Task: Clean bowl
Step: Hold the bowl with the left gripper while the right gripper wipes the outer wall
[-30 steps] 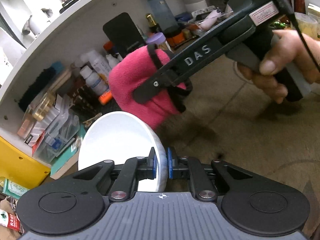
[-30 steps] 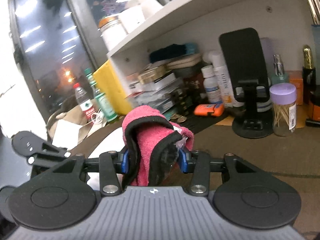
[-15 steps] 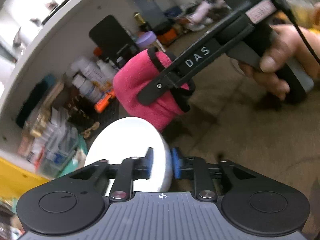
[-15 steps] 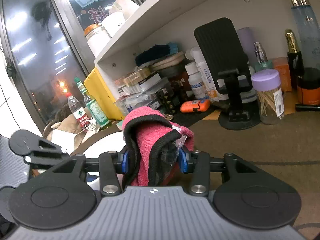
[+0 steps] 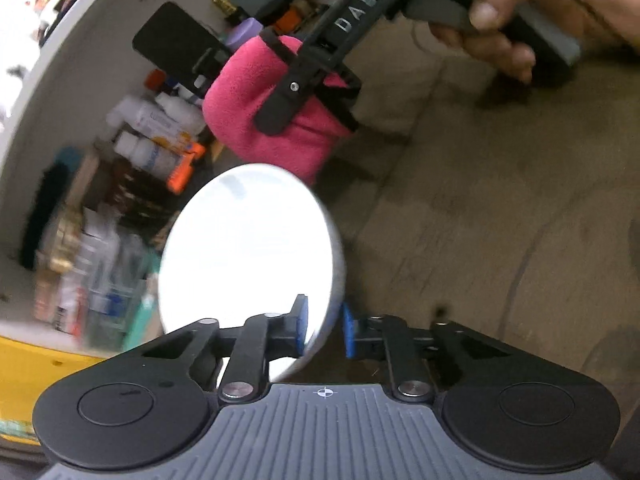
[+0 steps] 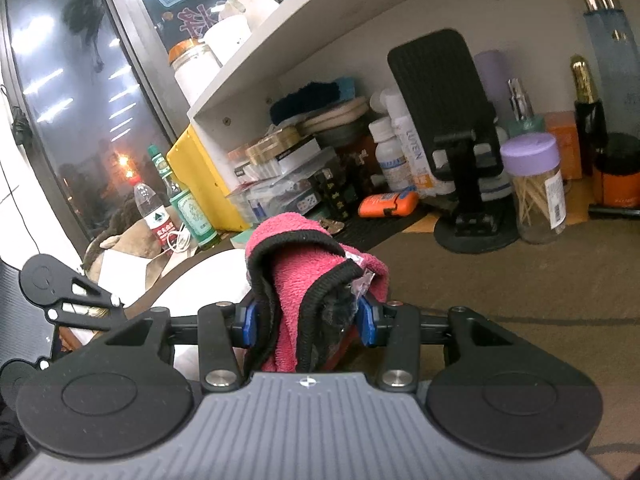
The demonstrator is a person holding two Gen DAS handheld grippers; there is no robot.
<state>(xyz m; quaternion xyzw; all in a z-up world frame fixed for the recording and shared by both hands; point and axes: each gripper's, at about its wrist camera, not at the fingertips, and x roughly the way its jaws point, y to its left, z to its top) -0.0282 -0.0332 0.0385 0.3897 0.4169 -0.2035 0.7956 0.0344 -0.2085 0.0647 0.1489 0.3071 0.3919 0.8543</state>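
We see the bowl [image 5: 248, 248] as a plain white dish, glossy and glaring under the light, with no mark or residue that we can make out on its inner face. It is tipped up on edge, its opening turned toward the cluttered shelf side, and it is raised clear of the brown table [image 5: 500, 240]. The left gripper [image 5: 323, 326] is clamped on the bowl's lower rim, with 1 blue pad inside the wall and 1 outside, both pressing on it. Motion blur softens the rim and the shelf items behind it.

Just above the bowl's upper edge hangs the pink cloth [image 5: 276, 120], a fluffy towel with black trim, bunched into a thick wad. From this view we cannot tell whether cloth and rim touch. The right gripper [image 6: 306, 320] is closed partway on that cloth [image 6: 304, 280], its 2 blue pads squeezing the folds from either side. A hand [image 5: 532, 20] grips that tool's handle at the upper right.

In the right wrist view a sliver of the white bowl [image 6: 208, 284] shows low on the left behind the cloth, with a black phone stand [image 6: 452, 132] and a purple-lidded toothpick jar [image 6: 536, 188] farther back on the table.
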